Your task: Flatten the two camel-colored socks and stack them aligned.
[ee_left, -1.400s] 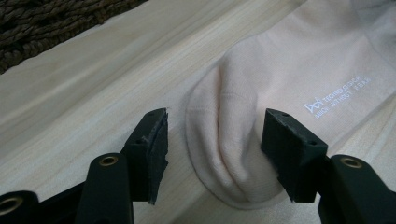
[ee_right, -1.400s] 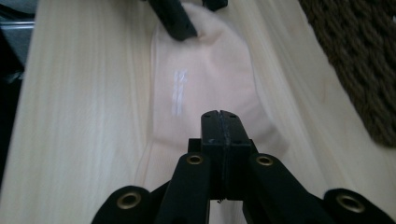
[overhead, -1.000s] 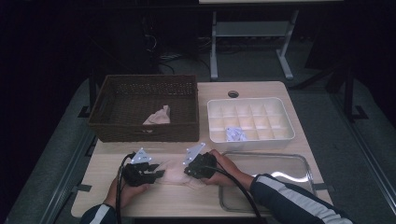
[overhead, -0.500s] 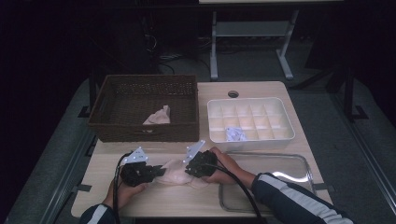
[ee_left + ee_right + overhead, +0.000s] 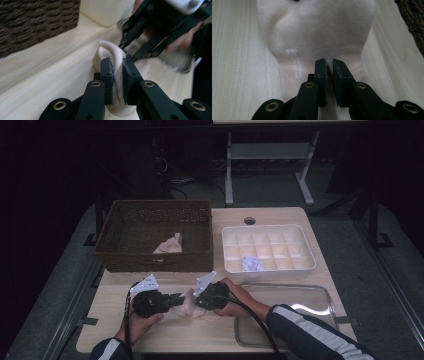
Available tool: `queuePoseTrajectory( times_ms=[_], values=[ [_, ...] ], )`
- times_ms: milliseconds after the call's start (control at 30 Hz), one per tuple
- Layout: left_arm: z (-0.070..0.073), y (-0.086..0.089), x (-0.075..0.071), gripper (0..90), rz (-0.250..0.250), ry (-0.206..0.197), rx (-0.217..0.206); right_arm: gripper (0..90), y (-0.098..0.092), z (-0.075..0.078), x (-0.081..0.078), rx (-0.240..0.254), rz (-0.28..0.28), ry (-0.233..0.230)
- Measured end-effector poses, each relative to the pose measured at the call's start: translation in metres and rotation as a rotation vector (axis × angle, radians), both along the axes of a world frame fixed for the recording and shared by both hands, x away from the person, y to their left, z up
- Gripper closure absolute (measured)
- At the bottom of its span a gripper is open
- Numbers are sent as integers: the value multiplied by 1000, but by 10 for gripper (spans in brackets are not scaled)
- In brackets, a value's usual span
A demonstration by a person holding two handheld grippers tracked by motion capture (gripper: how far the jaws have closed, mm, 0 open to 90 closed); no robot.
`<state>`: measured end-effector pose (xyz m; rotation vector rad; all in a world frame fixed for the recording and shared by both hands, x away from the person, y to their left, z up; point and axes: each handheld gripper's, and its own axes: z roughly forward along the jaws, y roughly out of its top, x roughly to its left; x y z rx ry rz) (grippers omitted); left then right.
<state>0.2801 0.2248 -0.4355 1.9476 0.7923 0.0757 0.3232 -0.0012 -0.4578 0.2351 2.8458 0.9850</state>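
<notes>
At the far left of the pale wooden table [image 5: 280, 215], a dark brown woven basket [image 5: 152, 234] is being left with one crumpled pale cloth piece [image 5: 169, 243] inside, so at least one item is judged to be waiting. Near the front edge, a cream-coloured knitted sock [image 5: 187, 303] is lying on the tabletop between the two hands. It is being pinched at its left end by the left gripper [image 5: 118, 72]; its jaws have just been closing and are now clamped on a raised fold of the fabric. Just to the right, the right gripper [image 5: 327, 67] is being held low over the sock, its jaws nearly together, with fabric apparently nipped between the tips. The sock is judged to be mid-way through folding or rolling, not yet compact. Farther right, a white plastic divided tray [image 5: 268, 248] is holding one small white bundle [image 5: 251, 264] in a near compartment, while the other compartments are standing unfilled. At the near right, a clear shallow plastic tray [image 5: 310, 295] is lying unused.
</notes>
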Motion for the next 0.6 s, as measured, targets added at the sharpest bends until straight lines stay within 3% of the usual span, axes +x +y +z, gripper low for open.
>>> queuePoseTrajectory(
  times_ms=[67, 100, 167, 267, 300, 367, 433, 600],
  values=[
    [1, -4, 2, 800, -3, -2, 6, 678, 0, 1, 0, -2, 3, -13],
    [1, -7, 4, 798, -7, -5, 27, 651, -3, 3, 3, 7, 2, -3],
    [0, -6, 3, 795, 1, -1, 30, 648, -12, 12, 5, 40, 5, 2],
    [1, -5, 2, 792, 15, -4, 36, 688, -25, 24, 7, 68, 16, -9],
    [1, -4, 1, 793, 18, -4, 42, 775, -42, 37, 9, 112, -7, -16],
    [2, -4, 1, 793, 22, -6, 49, 794, -50, 42, 8, 114, -27, -17],
    [3, -7, 1, 792, 16, -10, 53, 806, -67, 44, 4, 67, -45, -14],
    [4, -14, 2, 791, 9, -9, 62, 777, -77, 23, -2, -10, -63, 29]
  ],
)
